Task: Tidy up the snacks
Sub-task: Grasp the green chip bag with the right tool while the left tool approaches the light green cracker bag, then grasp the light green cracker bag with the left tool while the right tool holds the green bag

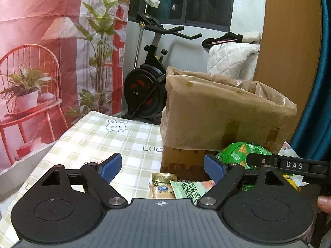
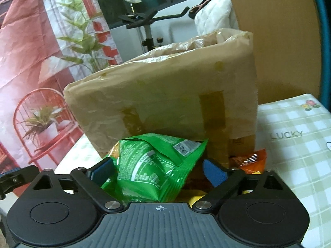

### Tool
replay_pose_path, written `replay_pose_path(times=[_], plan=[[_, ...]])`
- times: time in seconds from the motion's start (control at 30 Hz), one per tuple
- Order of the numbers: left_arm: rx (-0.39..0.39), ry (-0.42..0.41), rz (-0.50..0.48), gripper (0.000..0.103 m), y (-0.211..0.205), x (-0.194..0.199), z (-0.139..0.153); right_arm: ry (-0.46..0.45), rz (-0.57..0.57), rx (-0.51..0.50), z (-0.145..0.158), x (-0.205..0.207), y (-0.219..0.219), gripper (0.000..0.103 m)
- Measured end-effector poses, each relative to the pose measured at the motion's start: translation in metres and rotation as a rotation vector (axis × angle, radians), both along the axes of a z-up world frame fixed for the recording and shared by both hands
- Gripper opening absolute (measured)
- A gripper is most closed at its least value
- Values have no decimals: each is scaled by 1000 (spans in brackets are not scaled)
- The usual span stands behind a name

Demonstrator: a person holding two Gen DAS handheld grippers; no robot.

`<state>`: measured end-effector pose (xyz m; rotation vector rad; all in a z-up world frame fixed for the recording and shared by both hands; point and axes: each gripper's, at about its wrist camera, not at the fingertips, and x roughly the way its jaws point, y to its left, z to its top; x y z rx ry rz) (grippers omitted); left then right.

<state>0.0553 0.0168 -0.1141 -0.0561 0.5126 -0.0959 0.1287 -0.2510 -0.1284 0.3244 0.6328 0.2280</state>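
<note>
A cardboard box point(image 1: 223, 111) lined with a brown plastic bag stands on the checked tablecloth point(image 1: 99, 136); it also shows in the right wrist view point(image 2: 165, 95). My left gripper point(image 1: 162, 167) is open and empty, above small snack packets point(image 1: 182, 188) in front of the box. My right gripper point(image 2: 159, 167) is open, with its fingers on both sides of a green snack bag point(image 2: 153, 165), which lies against the box front. The green bag also shows in the left wrist view point(image 1: 242, 153), with the right gripper's finger point(image 1: 289, 165) beside it.
An orange snack packet point(image 2: 250, 159) lies at the box's right corner. An exercise bike point(image 1: 149, 86) stands behind the table. A red printed backdrop point(image 1: 41, 62) hangs on the left, and a wooden panel point(image 1: 289, 31) stands on the right.
</note>
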Motion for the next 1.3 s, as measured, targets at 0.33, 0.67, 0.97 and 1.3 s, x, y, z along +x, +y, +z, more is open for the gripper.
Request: replay_pose_path(times=[0.33,0.67,0.97,1.3], plan=[[-10,10,-36,84,-5,1,0,-75,38,33,13,-23,-3,53],[-43,86,-103,85,-21,2,-25,-176,-82,-20,21,-71,-45,53],[-132,167,-51,92,-19,24,-66,-173,-106,-55,0,-80,-60,53],[-323,244,-114,102,-18,48,-97,-141,-99,-36,-14,-76,-60,53]])
